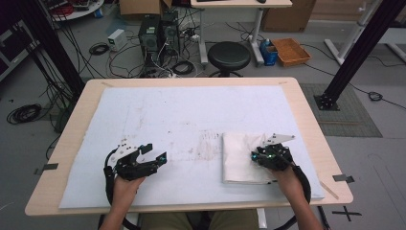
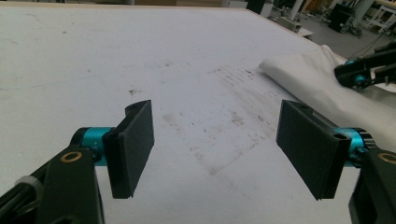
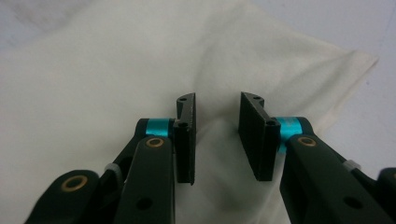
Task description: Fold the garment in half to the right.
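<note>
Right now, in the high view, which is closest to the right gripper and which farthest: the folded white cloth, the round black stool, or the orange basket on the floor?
1. Folded white cloth, directly under the right gripper.
2. Round black stool, beyond the table's far edge.
3. Orange basket, on the floor, far right; close to the stool's rank.

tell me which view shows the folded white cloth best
The high view: the whole folded cloth lies on the white mat, with the right gripper over it. The right gripper view gives a close-up of its surface and one corner; the left gripper view catches an edge.

White-covered table (image 1: pixel 191 82), folded cloth (image 1: pixel 239 158) atop.
</note>
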